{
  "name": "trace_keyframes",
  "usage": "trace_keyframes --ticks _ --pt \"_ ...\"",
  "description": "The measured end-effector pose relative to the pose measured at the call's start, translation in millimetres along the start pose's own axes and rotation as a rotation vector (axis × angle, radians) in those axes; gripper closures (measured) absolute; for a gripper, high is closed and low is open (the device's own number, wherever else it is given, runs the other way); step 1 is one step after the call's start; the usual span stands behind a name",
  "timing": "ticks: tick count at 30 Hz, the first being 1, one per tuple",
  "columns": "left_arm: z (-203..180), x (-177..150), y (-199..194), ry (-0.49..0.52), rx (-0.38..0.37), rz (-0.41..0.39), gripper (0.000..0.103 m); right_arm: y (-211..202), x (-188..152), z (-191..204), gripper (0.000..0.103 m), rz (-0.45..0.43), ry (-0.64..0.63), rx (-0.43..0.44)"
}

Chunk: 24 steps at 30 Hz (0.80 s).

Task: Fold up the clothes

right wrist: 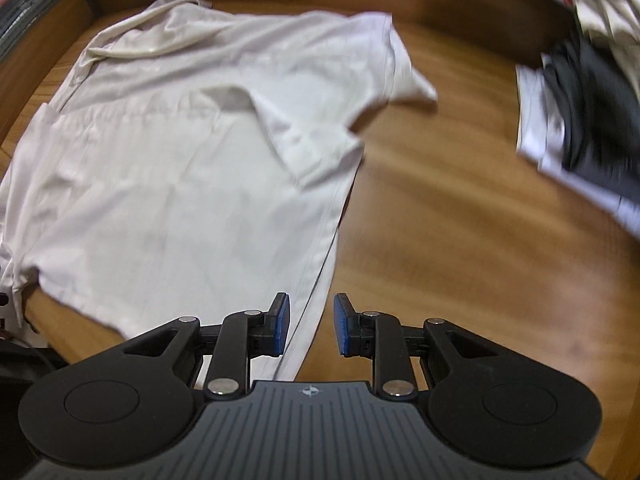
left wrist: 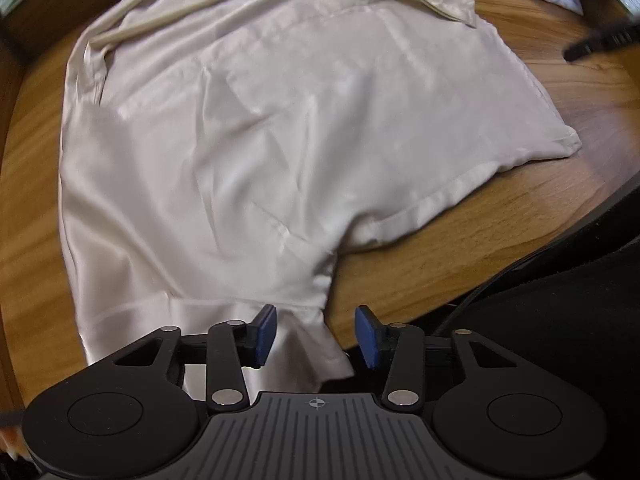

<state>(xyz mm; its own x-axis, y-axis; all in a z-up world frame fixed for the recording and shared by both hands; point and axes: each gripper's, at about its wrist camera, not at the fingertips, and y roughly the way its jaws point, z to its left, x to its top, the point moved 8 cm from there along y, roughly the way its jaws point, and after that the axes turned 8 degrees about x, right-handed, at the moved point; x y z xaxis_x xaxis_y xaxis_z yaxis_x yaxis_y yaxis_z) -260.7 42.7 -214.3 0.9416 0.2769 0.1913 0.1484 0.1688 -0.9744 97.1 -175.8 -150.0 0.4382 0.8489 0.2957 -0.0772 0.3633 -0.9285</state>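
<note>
1. A cream shirt lies spread across my wooden worktop.
2. A pile of dark and white clothes sits at two o'clock.
3. My left fingers are released, hem between them.
4. My right fingers are released, straddling the shirt's edge.

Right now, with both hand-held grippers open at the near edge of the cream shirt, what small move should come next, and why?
Probably close both on the hem. The cream short-sleeved shirt lies spread on the wooden table, unfolded. The left hand-held gripper and the right hand-held gripper each have open jaws with the shirt's near edge between them, so gripping seems the likely step before lifting to fold.
</note>
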Motion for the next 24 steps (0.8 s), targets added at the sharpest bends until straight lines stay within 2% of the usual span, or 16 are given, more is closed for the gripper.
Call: trace_keyframes --ticks 8,11,13,15,18,24 --pt "-0.2 -7.0 24.1 -0.052 0.086 0.032 0.064 7.1 -44.1 9.1 0.076 0.0 0.117 0.038" --pt "-0.4 -8.5 27.8 -0.075 0.096 0.035 0.065 8.8 -54.9 7.0 0.076 0.007 0.155 0.063" --pt "-0.6 -9.8 29.8 -0.085 0.111 0.034 0.073 11.1 -60.7 4.2 0.076 0.007 0.189 0.077" --pt "-0.3 -11.2 31.2 -0.096 0.127 0.032 0.088 15.5 -65.5 1.0 0.076 0.009 0.228 0.1" --pt "1.3 -12.5 29.2 -0.121 0.143 0.021 0.096 24.0 -69.2 -1.8 0.076 0.016 0.275 0.149" --pt "3.3 -13.1 18.8 -0.152 0.183 -0.02 0.1 45.6 -66.4 -3.7 0.076 0.042 0.287 0.188"
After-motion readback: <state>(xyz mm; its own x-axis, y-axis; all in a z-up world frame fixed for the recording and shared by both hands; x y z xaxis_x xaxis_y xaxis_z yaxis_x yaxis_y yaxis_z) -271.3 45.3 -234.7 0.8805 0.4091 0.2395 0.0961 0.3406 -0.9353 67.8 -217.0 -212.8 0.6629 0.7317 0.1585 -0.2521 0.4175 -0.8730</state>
